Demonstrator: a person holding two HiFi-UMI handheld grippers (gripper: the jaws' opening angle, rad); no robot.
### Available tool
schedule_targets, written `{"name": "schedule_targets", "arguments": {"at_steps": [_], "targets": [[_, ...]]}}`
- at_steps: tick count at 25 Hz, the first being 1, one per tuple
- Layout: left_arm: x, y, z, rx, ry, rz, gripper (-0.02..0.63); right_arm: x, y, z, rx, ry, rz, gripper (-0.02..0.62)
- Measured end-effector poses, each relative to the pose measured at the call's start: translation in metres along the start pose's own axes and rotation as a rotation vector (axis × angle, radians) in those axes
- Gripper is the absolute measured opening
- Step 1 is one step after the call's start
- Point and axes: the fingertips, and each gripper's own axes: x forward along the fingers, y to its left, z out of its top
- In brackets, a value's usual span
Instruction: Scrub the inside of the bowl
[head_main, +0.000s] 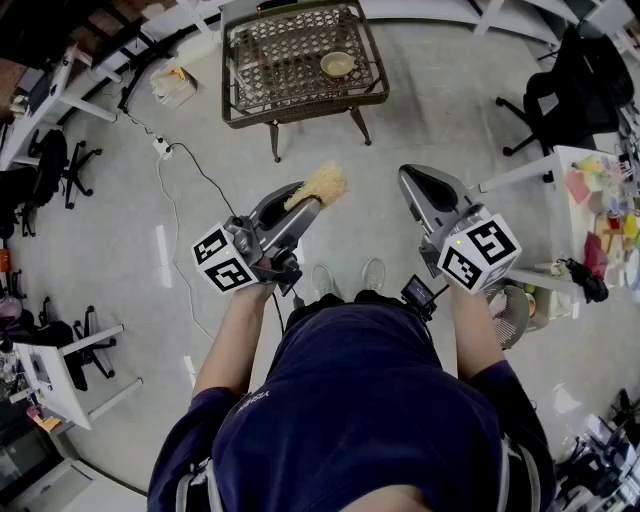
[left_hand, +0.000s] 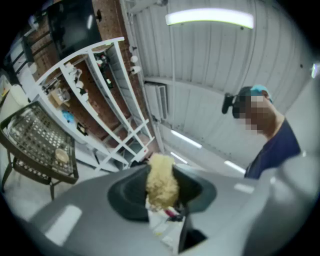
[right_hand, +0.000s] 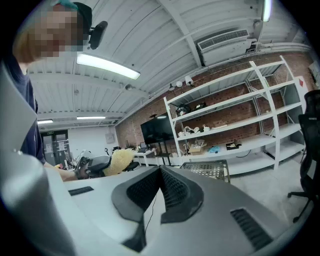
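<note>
Tan bowl (head_main: 338, 63) upright on wicker table (head_main: 280, 60)

Head view: above the person, steeply down, mesh table (head_main: 285, 55) far ahead. Left gripper view: rolled, tilted up, table at lower left. Right gripper view: roughly level, table straight ahead. All three share table and scrub pad (head_main: 322, 185).

The scrubber (head_main: 322, 183) is yellow. The bowl (head_main: 337, 63) is tan. The tabletop (head_main: 283, 52) is brown and woven. The shirt (head_main: 370, 400) is dark blue.
</note>
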Motion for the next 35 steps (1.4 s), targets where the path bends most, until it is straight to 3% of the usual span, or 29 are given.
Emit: {"name": "schedule_targets", "arguments": {"at_steps": [13, 20, 24, 35], "targets": [[0.014, -0.001, -0.005, 0.038, 0.031, 0.002, 0.12, -0.003, -0.006, 0.001, -0.001, 0.002, 0.013, 0.006], [0.031, 0.013, -0.031, 0.102, 0.122, 0.106, 0.121, -0.025, -0.043, -0.014, 0.056, 0.004, -0.009, 0.008], [0.043, 0.015, -0.047, 0.133, 0.164, 0.165, 0.121, -0.04, -0.06, -0.024, 0.084, 0.018, 0.034, 0.008], [0.049, 0.025, -0.048, 0.161, 0.156, 0.249, 0.121, -0.048, -0.081, -0.022, 0.074, 0.041, 0.133, 0.008]]}}
